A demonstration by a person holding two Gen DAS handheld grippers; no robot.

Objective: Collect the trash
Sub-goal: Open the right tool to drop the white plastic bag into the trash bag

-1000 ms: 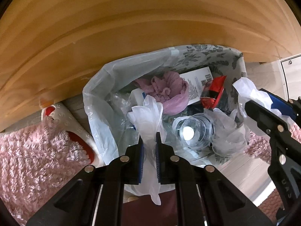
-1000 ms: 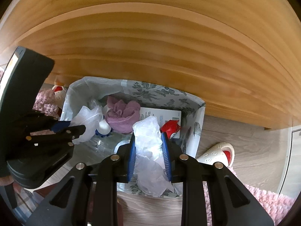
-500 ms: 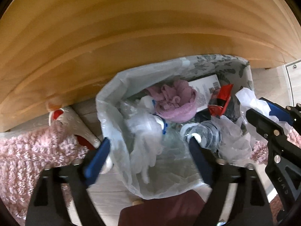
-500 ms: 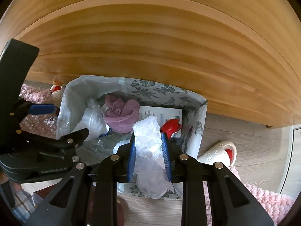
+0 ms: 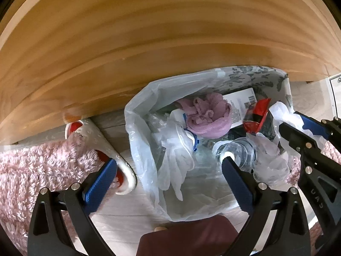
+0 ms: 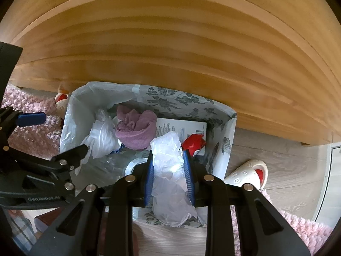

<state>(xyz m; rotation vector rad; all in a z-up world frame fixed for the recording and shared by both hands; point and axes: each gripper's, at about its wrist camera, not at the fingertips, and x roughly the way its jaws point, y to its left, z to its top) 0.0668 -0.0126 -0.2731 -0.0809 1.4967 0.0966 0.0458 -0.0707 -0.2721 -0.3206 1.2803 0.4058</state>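
A floral-print trash bin lined with a clear bag stands on the floor below me. Inside it lie a pink cloth, a white box, a red wrapper and a clear bottle. A white disposable glove rests loose on the trash at the bin's left. My left gripper is wide open above that glove, holding nothing. My right gripper is shut on a crumpled white plastic glove, held over the bin's right side.
A wooden furniture panel rises just behind the bin. White-and-red slippers lie on either side of the bin. A fluffy pink rug covers the wood-look floor to the left. A dark red object sits at the near edge.
My left gripper opened and let go of the white glove, which dropped onto the trash in the bin. The right gripper stayed shut on its glove.
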